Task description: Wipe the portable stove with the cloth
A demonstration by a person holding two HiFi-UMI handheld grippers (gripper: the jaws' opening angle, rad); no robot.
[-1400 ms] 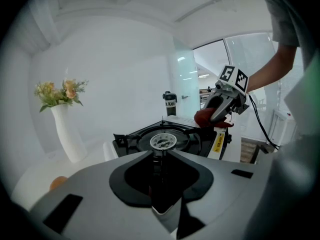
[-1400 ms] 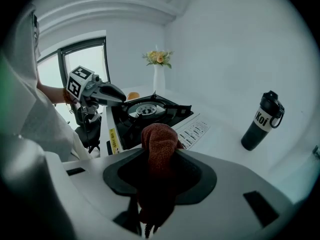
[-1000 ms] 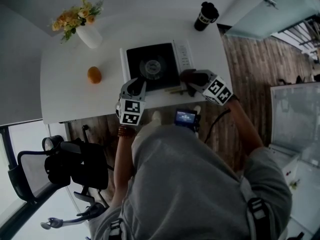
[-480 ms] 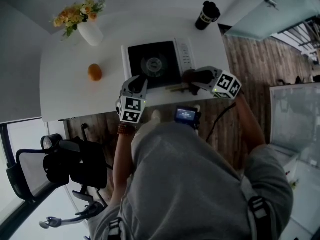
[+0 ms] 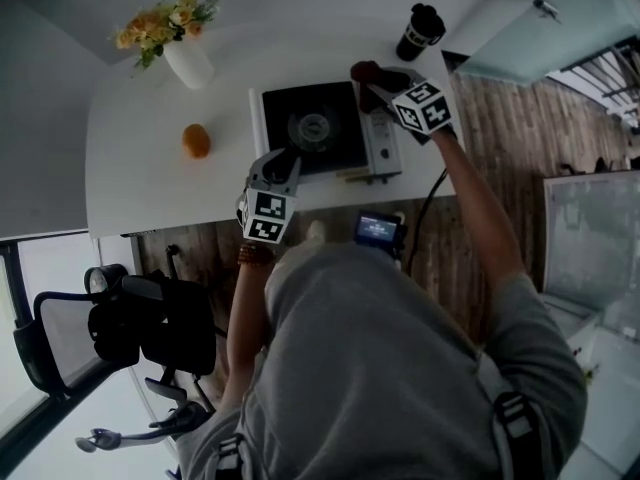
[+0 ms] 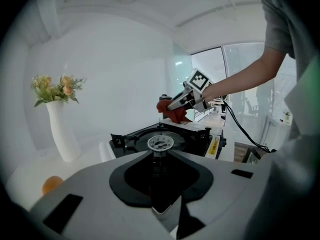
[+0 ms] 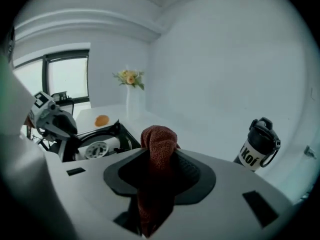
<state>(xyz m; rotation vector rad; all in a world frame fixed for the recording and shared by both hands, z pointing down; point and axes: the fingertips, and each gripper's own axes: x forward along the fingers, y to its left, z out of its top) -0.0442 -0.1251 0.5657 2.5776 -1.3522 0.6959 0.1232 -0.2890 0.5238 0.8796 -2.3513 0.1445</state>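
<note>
The portable stove (image 5: 320,126), black-topped with a white control strip on its right, sits on the white table (image 5: 150,183). My right gripper (image 5: 368,76) hovers over the stove's far right corner, shut on a bunched red cloth (image 5: 362,71). The cloth (image 7: 159,144) fills the jaws in the right gripper view and hangs down between them. My left gripper (image 5: 282,158) rests at the stove's near left corner and appears closed on its edge. In the left gripper view, the burner (image 6: 161,143) lies just ahead and the right gripper (image 6: 172,105) carries the cloth (image 6: 174,115) above the far side.
A white vase of flowers (image 5: 185,58) and an orange (image 5: 196,140) stand left of the stove. A black travel cup (image 5: 418,30) is at the far right corner. A small black device (image 5: 378,230) sits past the table's near edge, with an office chair (image 5: 120,318) at lower left.
My right gripper has carried the cloth from the stove's near right corner to its far right corner and a little higher. The left gripper has stayed at the near left corner.
</note>
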